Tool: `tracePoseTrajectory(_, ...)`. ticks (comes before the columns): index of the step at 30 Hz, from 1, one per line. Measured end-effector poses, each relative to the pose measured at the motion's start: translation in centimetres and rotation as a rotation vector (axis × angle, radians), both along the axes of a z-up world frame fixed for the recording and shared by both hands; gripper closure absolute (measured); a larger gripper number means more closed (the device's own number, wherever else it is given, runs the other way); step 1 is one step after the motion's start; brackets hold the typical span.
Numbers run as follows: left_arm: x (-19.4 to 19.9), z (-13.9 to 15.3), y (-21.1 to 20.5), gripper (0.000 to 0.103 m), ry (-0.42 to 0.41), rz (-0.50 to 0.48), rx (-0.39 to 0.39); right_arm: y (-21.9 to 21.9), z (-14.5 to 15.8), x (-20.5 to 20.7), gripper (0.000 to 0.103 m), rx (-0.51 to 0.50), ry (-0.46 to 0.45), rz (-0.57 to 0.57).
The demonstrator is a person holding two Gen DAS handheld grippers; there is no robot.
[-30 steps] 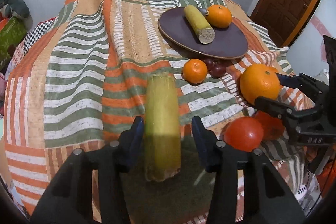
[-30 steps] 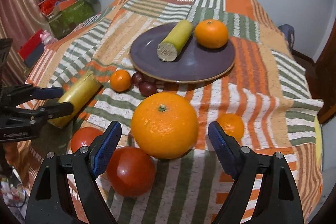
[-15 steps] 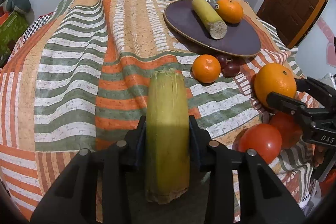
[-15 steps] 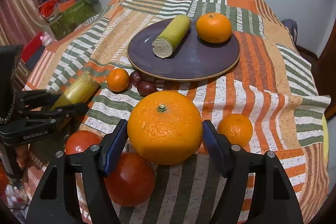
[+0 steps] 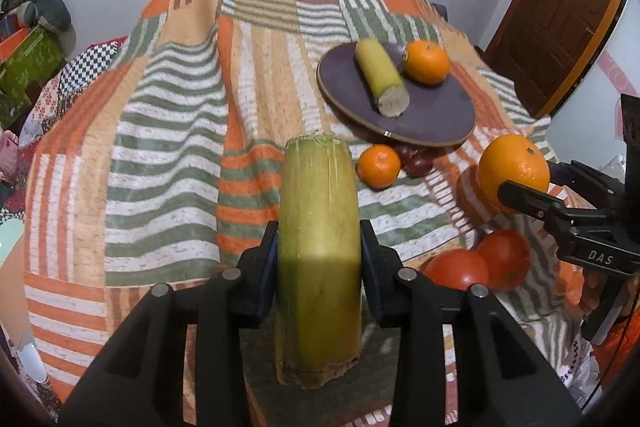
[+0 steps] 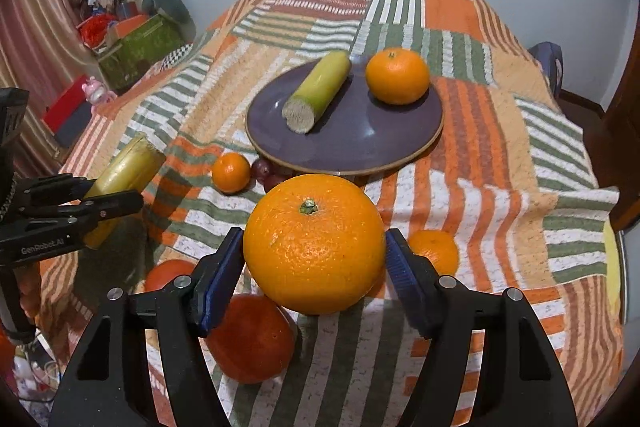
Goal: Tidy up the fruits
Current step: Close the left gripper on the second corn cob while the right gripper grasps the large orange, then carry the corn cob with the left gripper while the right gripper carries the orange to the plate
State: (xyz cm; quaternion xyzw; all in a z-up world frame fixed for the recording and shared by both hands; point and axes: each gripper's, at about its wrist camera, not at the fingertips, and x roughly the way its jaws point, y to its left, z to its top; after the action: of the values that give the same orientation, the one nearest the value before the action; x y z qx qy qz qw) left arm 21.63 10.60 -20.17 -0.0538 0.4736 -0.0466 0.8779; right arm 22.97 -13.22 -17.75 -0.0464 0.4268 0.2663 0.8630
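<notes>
Left tongs: closed on a yellow-green cane section, gripped across its middle, one end projecting ahead of the pads and the other back toward the camera. Judged stiff, fibrous and fairly heavy for its size; the smooth rind may slip, so a mid-length hold keeps it balanced.

Right tongs: closed on a large orange, blue pads on opposite sides at its widest part, stem upward. Judged firm, with a pebbled skin that offers grip; being round, it could roll out if held off-centre.

Both pieces appear raised clear of the cloth, though contact beneath cannot be fully confirmed.

Ahead of both tongs lies a dark purple plate bearing a second cane piece and a medium orange, probably the collecting point. Between tongs and plate sit a small mandarin and dark grapes. Below the right tongs rest two tomatoes, likely soft and easily bruised; another mandarin lies just to their right.

Surface: a bed covered with a striped patchwork blanket in orange, green and cream, soft and uneven, so round fruit may roll. Room: pale wall, wooden door to the right, boxes and clutter to the left.
</notes>
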Motion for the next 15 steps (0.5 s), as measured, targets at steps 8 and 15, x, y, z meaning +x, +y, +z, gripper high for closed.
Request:
tracePoseTrajectory(8, 1.0, 2.9, -0.4, 0.066, -0.054, 0.001, -0.005, -0.5, 2.3, 0.7, 0.036, 0.004, -0.063, -0.018)
tracePoseTrajectory(15, 3.7, 4.2, -1.5, 0.066, -0.083, -0.005, -0.007, -0.8, 3.8, 2.2, 0.036, 0.002, -0.109, -0.023)
